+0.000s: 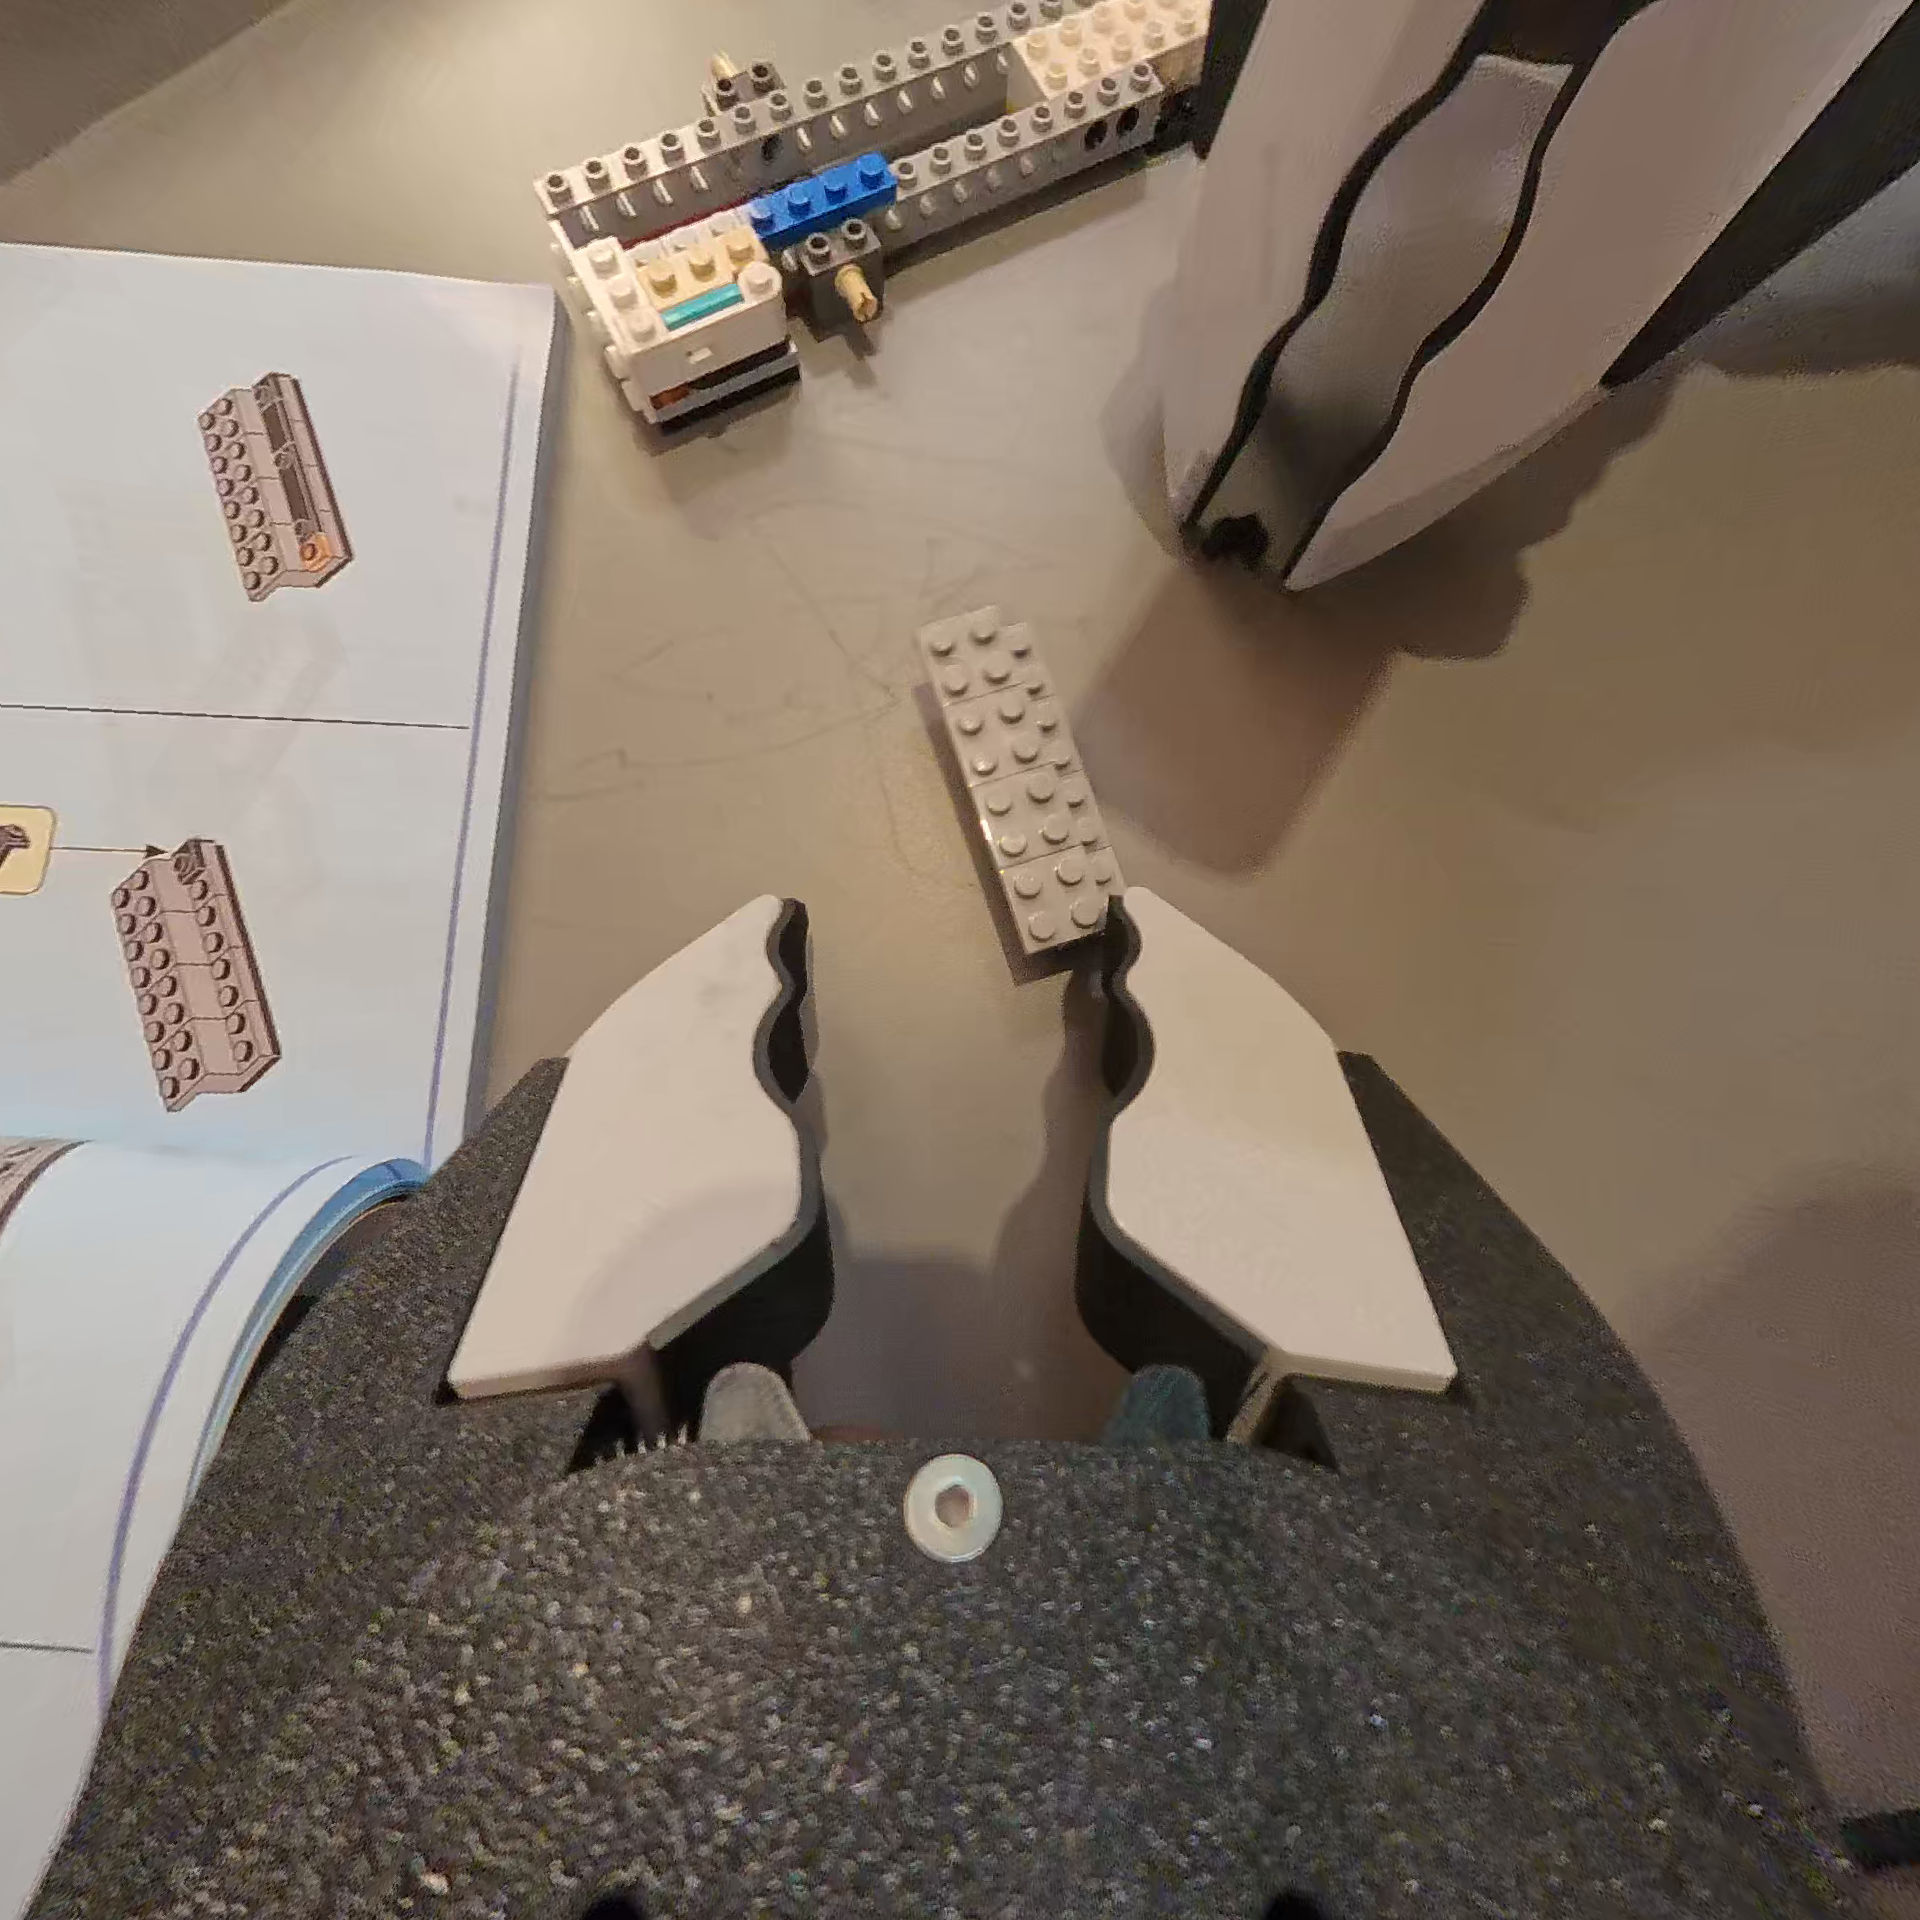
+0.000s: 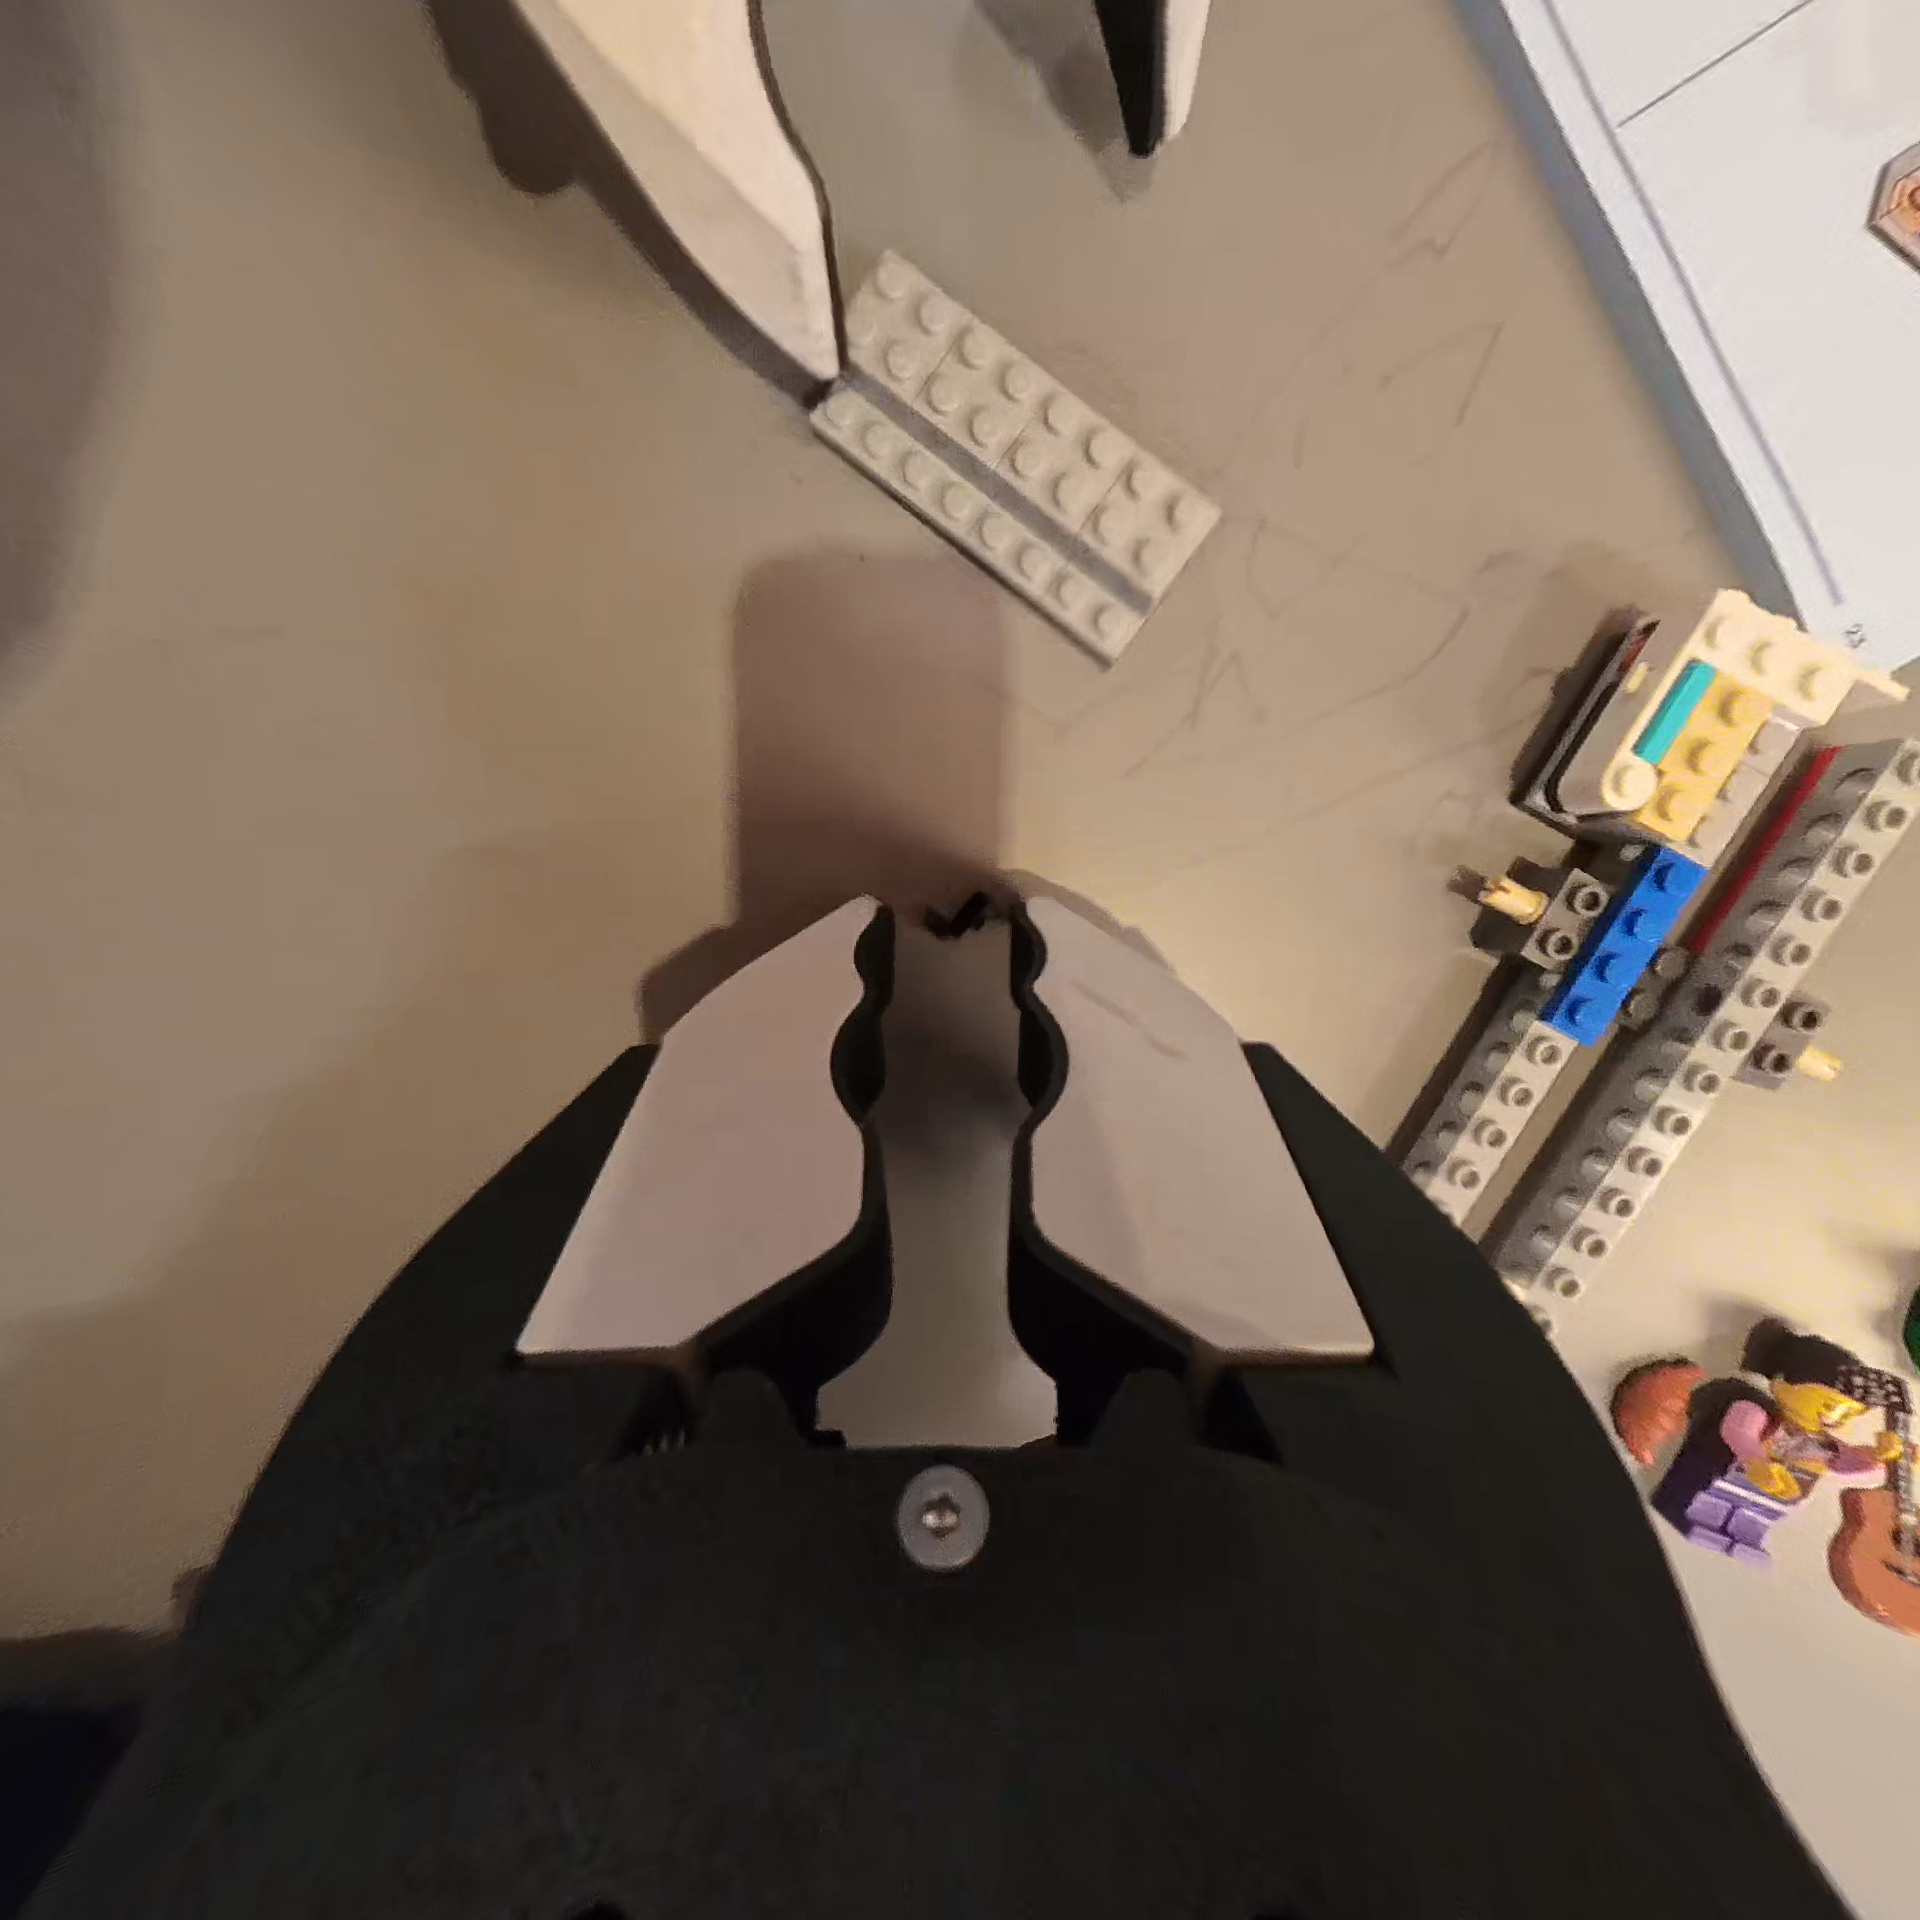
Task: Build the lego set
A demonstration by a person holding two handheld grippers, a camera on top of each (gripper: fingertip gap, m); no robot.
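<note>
Lying flat on the bare middle of the worktop (image 1: 727, 582), a grey studded plate assembly (image 1: 1023, 790) sits studs-up, so its top stays free to take further pieces. One short end points toward the left tool (image 1: 956, 935), whose right fingertip (image 1: 1127, 920) touches the plate's near corner while the other finger stands well clear; the jaws are spread wide and grip nothing, so the plate rests on the worktop alone. That tool reaches in low, its fingers pointing along the plate's length.

The right tool (image 2: 951, 920) comes from the opposite side, tipped steeply down with its tips close to the surface. Its jaws are narrowed but parted, with a tiny dark piece (image 2: 958, 916) at the tips; whether the pads press it I cannot tell.

Toward the far edge lies a long grey beam frame (image 1: 852, 135) with a blue brick (image 1: 821, 203) and a white block (image 1: 696, 322). An open instruction booklet (image 1: 260, 623) covers the left edge, and a minifigure with a guitar (image 2: 1787, 1455) lies by the frame.
</note>
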